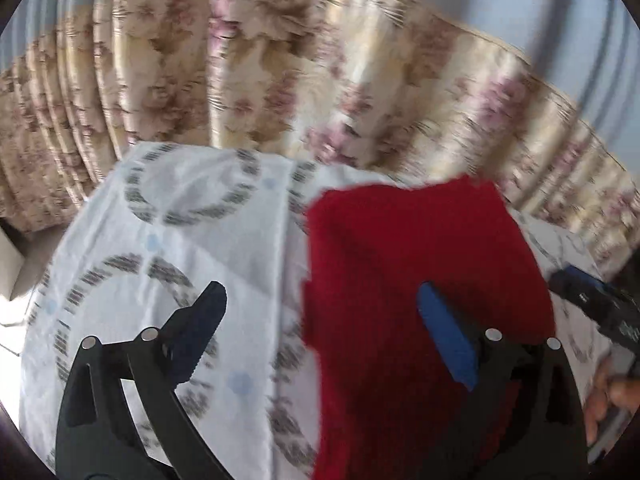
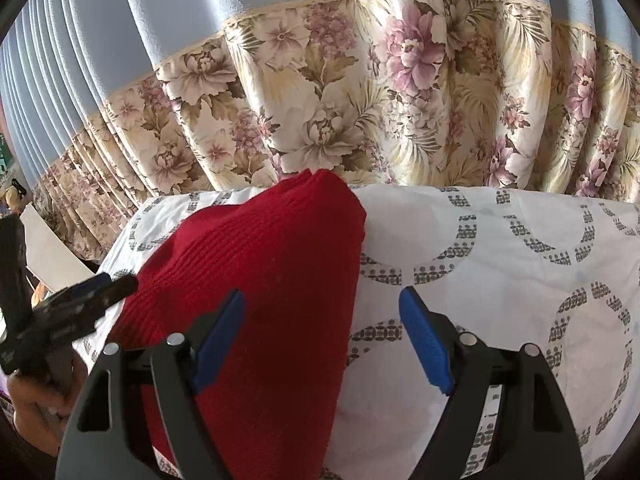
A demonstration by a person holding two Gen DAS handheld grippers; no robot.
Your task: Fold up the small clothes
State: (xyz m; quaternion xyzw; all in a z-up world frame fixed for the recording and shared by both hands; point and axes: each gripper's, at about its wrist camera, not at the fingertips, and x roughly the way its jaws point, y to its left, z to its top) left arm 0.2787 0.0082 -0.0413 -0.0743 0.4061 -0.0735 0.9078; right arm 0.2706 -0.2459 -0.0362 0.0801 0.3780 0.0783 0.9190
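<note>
A folded red knit garment (image 1: 420, 256) lies on a white sheet with grey ring patterns (image 1: 180, 232). My left gripper (image 1: 320, 300) is open above its left edge, one finger over the sheet, the other over the red knit. In the right wrist view the red garment (image 2: 264, 264) lies left of centre on the sheet (image 2: 500, 264). My right gripper (image 2: 322, 304) is open above the garment's right edge and holds nothing. The left gripper (image 2: 104, 292) shows at the far left in the right wrist view, the right gripper (image 1: 592, 300) at the far right in the left wrist view.
A floral curtain with a blue upper part (image 2: 360, 100) hangs right behind the sheet's far edge. A white box-like object (image 2: 48, 252) stands at the left beyond the sheet. The person's hands (image 1: 608, 396) show at the frame edges.
</note>
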